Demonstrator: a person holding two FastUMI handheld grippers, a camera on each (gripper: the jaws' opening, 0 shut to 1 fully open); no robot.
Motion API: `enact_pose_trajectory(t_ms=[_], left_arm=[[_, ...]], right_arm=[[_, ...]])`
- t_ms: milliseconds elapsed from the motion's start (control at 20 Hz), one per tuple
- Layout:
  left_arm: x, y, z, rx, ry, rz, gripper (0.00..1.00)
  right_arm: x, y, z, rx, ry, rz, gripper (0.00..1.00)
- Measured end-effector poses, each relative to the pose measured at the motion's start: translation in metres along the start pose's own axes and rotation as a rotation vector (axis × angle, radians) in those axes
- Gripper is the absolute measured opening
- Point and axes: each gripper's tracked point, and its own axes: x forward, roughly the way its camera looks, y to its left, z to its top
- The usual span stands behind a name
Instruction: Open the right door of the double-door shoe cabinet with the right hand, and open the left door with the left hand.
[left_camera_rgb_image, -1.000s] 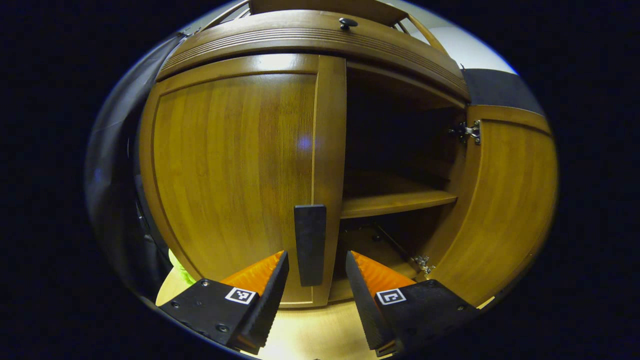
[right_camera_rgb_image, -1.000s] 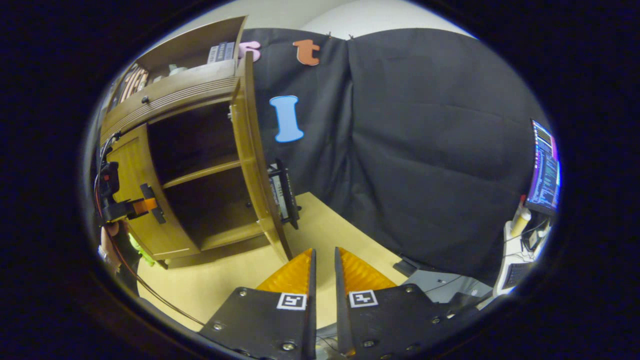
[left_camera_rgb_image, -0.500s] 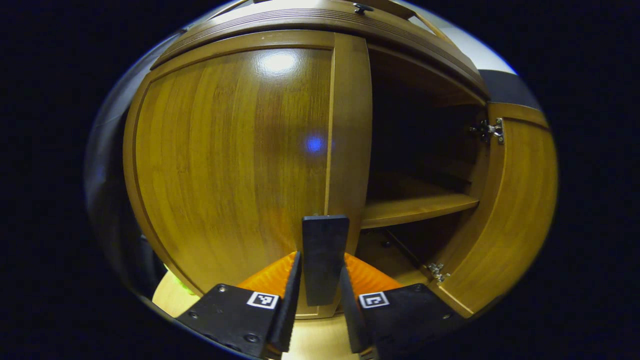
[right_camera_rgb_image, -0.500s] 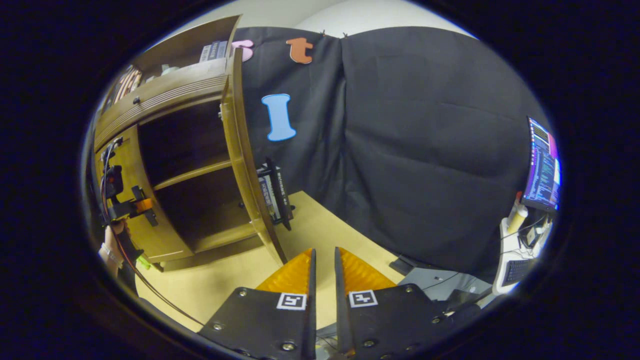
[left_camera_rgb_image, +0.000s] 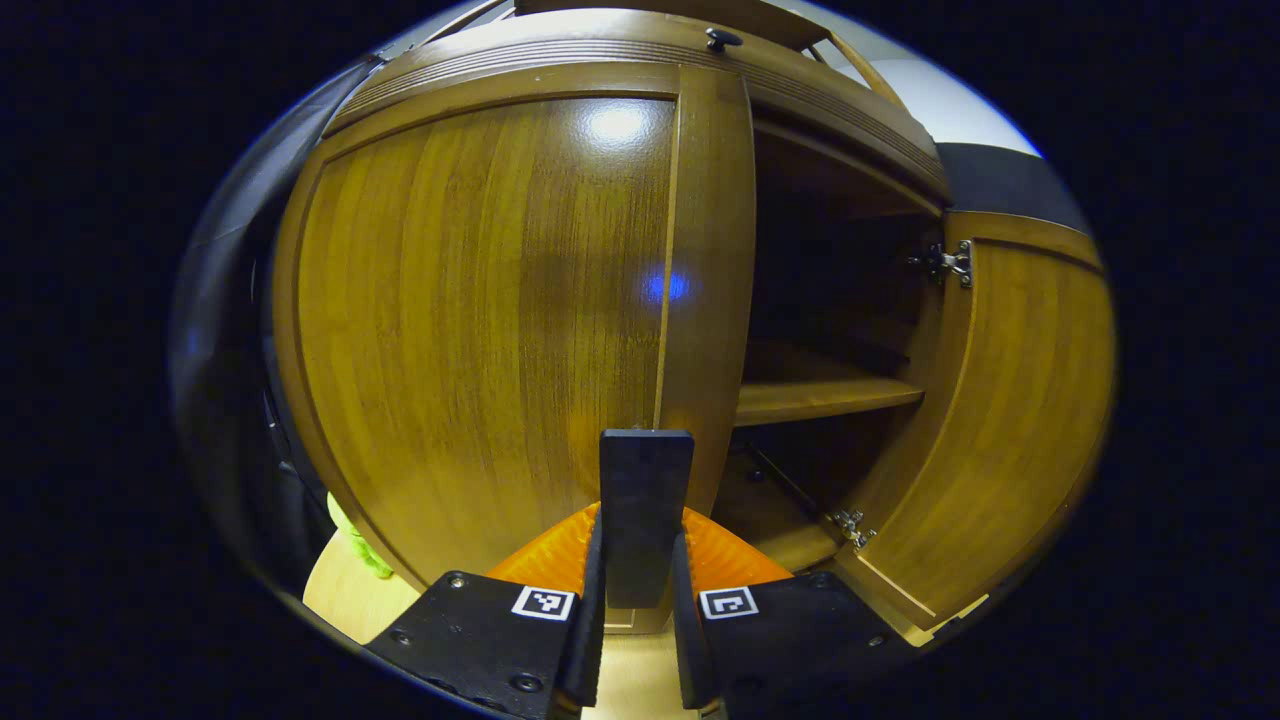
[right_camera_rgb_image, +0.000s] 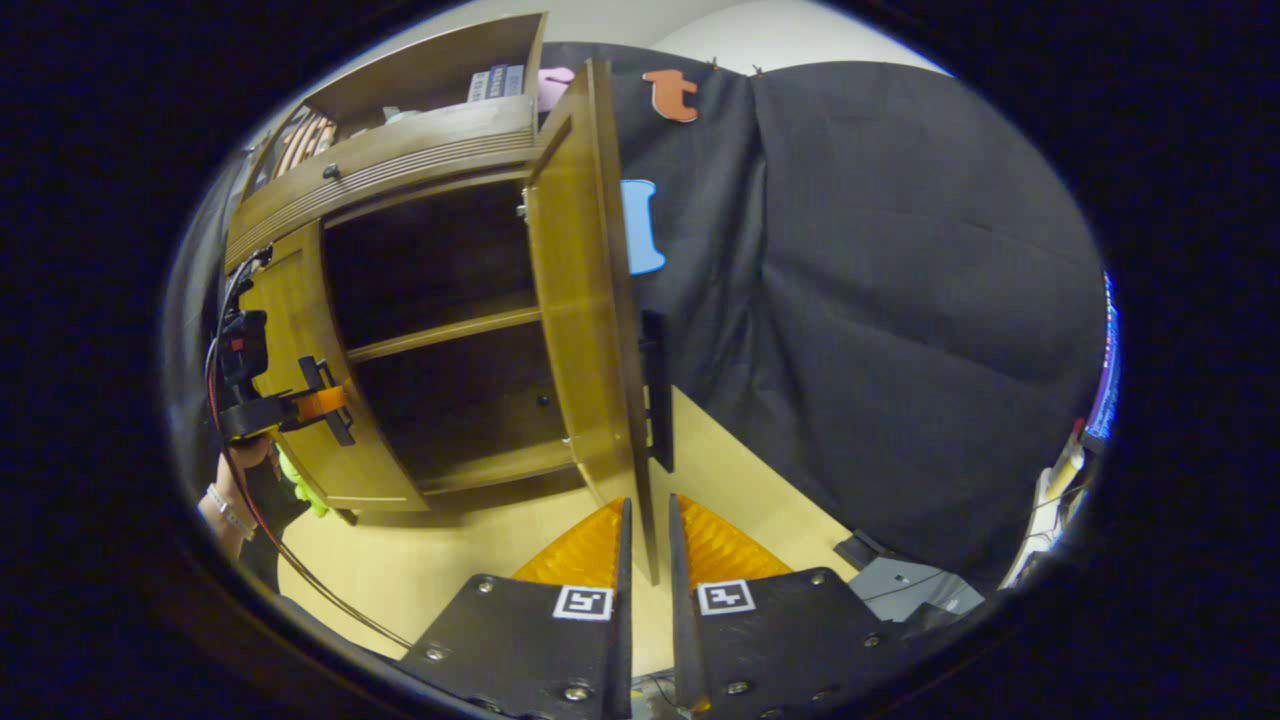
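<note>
Cabinet (right_camera_rgb_image: 400, 170), double-door, standing on bench (right_camera_rgb_image: 470, 560).
Right door (right_camera_rgb_image: 580, 290): swung wide, edge-on in the right gripper view; step judged done.
Left door (left_camera_rgb_image: 480, 300): shut or nearly so; opening is what remains.
Left gripper (left_camera_rgb_image: 636, 600): fingers narrowed onto left door's handle (left_camera_rgb_image: 645, 510), both sides apparently pressing it.
Right gripper (right_camera_rgb_image: 645, 560): fingers narrow, holding nothing, near the right door's lower edge, apart from its handle (right_camera_rgb_image: 655, 390).
Interior: shelf (left_camera_rgb_image: 820, 398) visible, compartments dark.
Clearance: left door must swing toward the left gripper and the hand (right_camera_rgb_image: 235, 465) holding it; bench in front lies open.
</note>
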Motion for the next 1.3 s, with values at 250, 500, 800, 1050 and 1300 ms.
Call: enact_pose_trajectory(t_ms=[250,500,800,1050,1300], left_arm=[[-0.048,0.011,-0.009,-0.018,-0.004,0.016,0.31],[-0.090,0.028,-0.017,-0.061,-0.003,0.073,0.32],[-0.132,0.057,-0.027,-0.074,0.000,0.160,0.29],[-0.170,0.095,-0.033,-0.086,0.001,0.259,0.23],[-0.201,0.125,-0.024,-0.110,-0.049,0.333,0.18]], right_arm=[[0.009,0.041,-0.004,-0.033,0.028,0.113,0.17],[0.015,0.083,-0.010,-0.096,0.047,0.233,0.17],[0.026,0.132,-0.018,-0.135,0.083,0.369,0.17],[0.032,0.182,-0.024,-0.173,0.106,0.503,0.17],[0.029,0.224,-0.031,-0.221,0.132,0.622,0.17]])
